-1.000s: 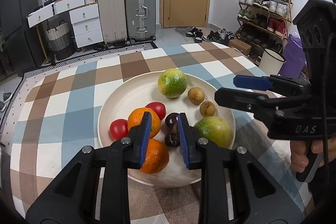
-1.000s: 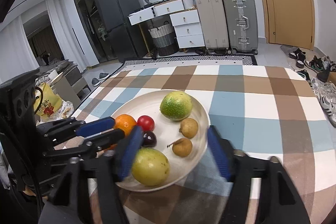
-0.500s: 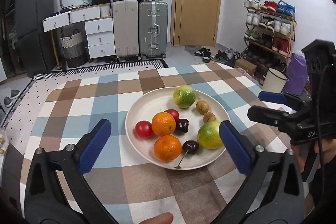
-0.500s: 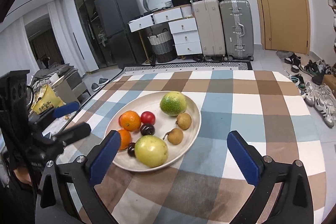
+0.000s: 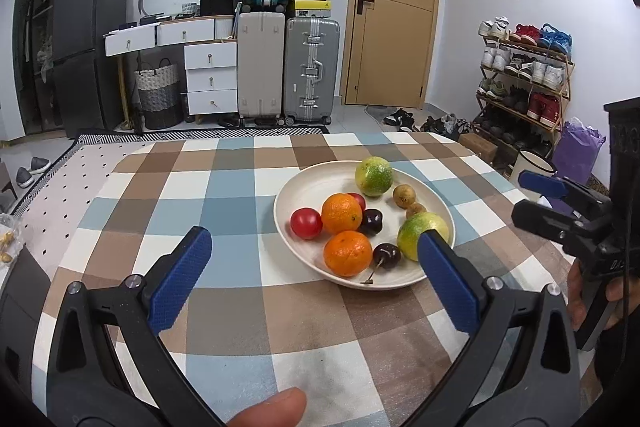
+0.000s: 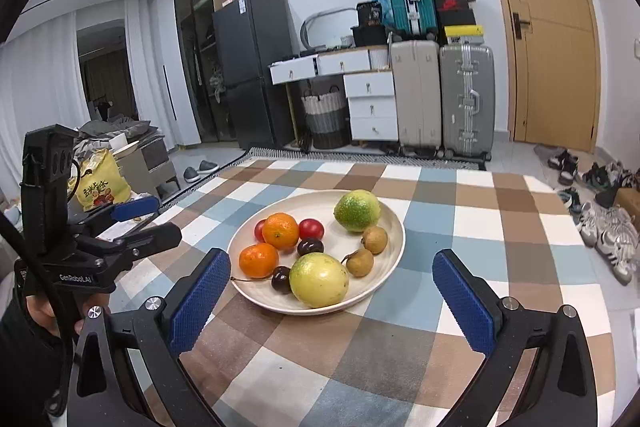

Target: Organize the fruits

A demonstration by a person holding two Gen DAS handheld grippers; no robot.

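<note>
A cream plate (image 5: 304, 187) (image 6: 394, 227) on the checked tablecloth holds two oranges (image 5: 347, 253), two green-yellow citrus fruits (image 5: 374, 175) (image 6: 319, 279), two red tomatoes (image 5: 306, 223), two dark cherries (image 5: 386, 254) and two small brown fruits (image 6: 375, 239). My left gripper (image 5: 314, 259) is open and empty, held back above the cloth in front of the plate. My right gripper (image 6: 332, 281) is open and empty, also short of the plate's near rim. Each gripper shows at the edge of the other's view.
The checked table (image 5: 240, 211) reaches to the room floor. Suitcases (image 5: 312, 67), white drawers (image 5: 210, 75) and a shoe rack (image 5: 524, 67) stand beyond it. A yellow bag (image 6: 102, 183) lies left of the table.
The left gripper opened, let go of a cherry onto the plate and drew back. The right gripper opened wider and also drew back from the plate.
</note>
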